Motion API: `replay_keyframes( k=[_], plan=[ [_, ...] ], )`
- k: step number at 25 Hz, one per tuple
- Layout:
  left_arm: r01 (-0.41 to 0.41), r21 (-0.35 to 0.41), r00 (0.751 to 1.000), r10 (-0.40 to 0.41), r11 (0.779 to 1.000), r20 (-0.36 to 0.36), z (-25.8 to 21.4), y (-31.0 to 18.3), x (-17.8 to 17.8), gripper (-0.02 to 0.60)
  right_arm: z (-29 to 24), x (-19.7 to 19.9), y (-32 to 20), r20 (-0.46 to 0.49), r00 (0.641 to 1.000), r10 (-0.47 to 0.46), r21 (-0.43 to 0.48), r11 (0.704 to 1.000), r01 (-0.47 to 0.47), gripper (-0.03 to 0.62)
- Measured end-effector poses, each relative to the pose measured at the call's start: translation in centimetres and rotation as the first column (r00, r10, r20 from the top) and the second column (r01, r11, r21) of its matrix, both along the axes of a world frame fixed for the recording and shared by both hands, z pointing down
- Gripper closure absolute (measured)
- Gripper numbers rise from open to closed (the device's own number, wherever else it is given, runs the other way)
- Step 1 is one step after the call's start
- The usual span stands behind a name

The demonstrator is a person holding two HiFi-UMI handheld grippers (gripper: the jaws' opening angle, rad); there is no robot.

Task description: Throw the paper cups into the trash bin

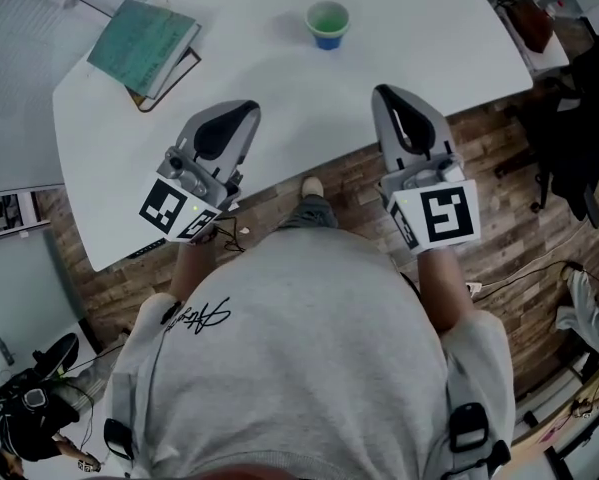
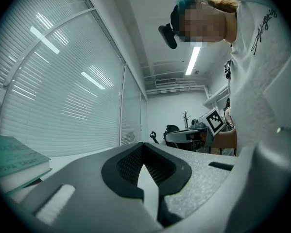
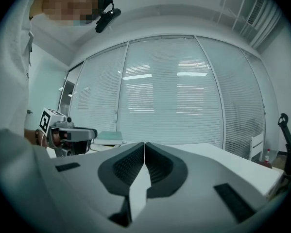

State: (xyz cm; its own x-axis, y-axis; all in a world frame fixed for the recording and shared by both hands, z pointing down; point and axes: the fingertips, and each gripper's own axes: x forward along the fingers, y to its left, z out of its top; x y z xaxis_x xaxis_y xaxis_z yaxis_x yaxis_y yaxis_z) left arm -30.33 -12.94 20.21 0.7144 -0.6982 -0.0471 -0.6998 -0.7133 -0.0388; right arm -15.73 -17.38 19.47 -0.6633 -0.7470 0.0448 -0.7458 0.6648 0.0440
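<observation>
A paper cup, green inside with a blue wall, stands upright on the white table, toward its far side. My left gripper hovers over the table's near edge, short of the cup and to its left. Its jaws are shut with nothing between them. My right gripper is level with it, to the right of the cup, also shut and empty. Neither gripper touches the cup, and the cup shows in neither gripper view. No trash bin appears in any view.
A stack of books with a teal cover lies at the table's far left. Wooden floor runs beneath the table's near edge. A reddish bag and dark clothing on a chair stand to the right. Blinds cover the windows behind the table.
</observation>
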Motion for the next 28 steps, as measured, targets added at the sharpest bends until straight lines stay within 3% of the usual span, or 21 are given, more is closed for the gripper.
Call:
replay_keyframes(
  k=[15, 28],
  plan=[
    [-0.051, -0.028, 0.998, 0.050, 0.998, -0.033, 0.5, -4.8, -1.4, 0.578, 0.7, -2.0, -4.2, 0.012, 1.000, 0.024, -0.012, 1.000, -0.023, 0.582],
    [0.020, -0.051, 1.000, -0.020, 0.998, 0.008, 1.5, -6.0, -1.0, 0.578, 2.1, -1.9, -6.6, 0.016, 0.998, -0.058, -0.060, 0.996, 0.059, 0.580]
  ],
)
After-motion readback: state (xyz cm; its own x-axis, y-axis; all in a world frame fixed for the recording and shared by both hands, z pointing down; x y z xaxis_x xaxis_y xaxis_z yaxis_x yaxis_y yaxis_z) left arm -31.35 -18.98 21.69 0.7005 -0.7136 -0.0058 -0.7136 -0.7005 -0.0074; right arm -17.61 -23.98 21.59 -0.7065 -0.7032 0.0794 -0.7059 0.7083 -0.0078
